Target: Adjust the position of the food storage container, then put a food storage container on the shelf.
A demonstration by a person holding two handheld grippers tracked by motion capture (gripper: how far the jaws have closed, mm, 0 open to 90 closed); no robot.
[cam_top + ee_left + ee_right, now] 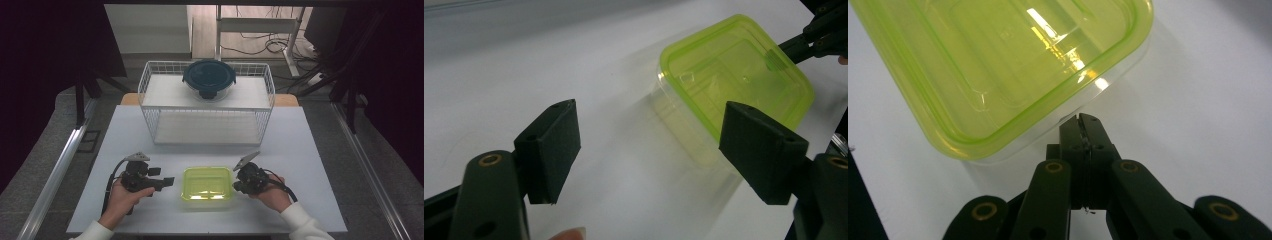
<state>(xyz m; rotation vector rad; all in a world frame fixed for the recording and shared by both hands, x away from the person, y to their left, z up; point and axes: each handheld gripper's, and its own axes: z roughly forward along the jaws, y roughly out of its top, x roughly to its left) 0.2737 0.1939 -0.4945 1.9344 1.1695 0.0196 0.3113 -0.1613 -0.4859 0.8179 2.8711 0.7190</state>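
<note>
Yellow-green lidded container (207, 183) on white table (310, 150), near edge, between both grippers. Left gripper (168, 182) jaws apart, empty, just beside container's left side. Right gripper (1082, 125) jaws pressed together, empty – tips at container's rim corner, contact unclear. Wire basket (150, 80) with round dark-lidded bowl (209, 77) well behind.

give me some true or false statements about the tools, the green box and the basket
1. The right tool is shut, its tips at the edge of the green-lidded box. True.
2. The left tool grips the box. False: its jaws stand open, apart from it.
3. A dark-lidded round container sits on the wire basket. True.
4. The green lid is off. False: it sits on the box.
</note>
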